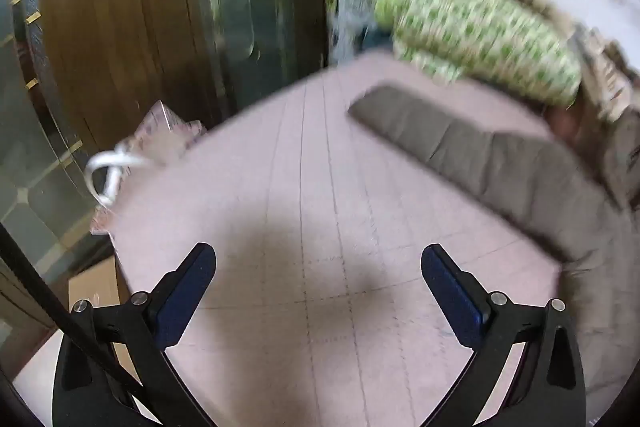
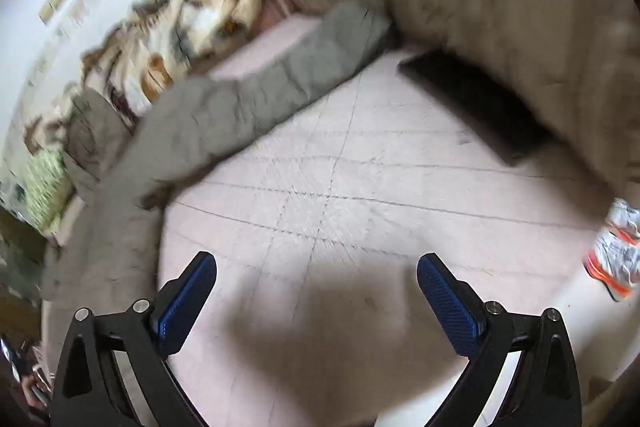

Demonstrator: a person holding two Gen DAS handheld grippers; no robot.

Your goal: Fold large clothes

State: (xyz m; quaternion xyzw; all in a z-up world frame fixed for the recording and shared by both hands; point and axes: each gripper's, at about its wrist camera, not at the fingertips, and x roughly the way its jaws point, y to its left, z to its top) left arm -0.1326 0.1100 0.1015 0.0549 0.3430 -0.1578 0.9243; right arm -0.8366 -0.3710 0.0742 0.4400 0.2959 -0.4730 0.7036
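Observation:
A large grey-olive padded garment [image 1: 500,155] lies stretched over a pink sheet [image 1: 304,187], running from the upper middle to the right edge of the left wrist view. In the right wrist view the garment [image 2: 224,107] crosses from the left edge to the upper middle. My left gripper [image 1: 318,259] is open and empty above bare pink sheet, well short of the garment. My right gripper [image 2: 316,267] is open and empty above the sheet [image 2: 340,195], to the right of the garment. Both views are blurred.
A green patterned pillow [image 1: 476,27] lies beyond the garment. A wooden wardrobe [image 1: 120,19] and a white cable [image 1: 108,171] are at the left. A flat black object [image 2: 476,103] lies on the sheet by a beige blanket [image 2: 520,7]. A sneaker [image 2: 616,255] is at the right.

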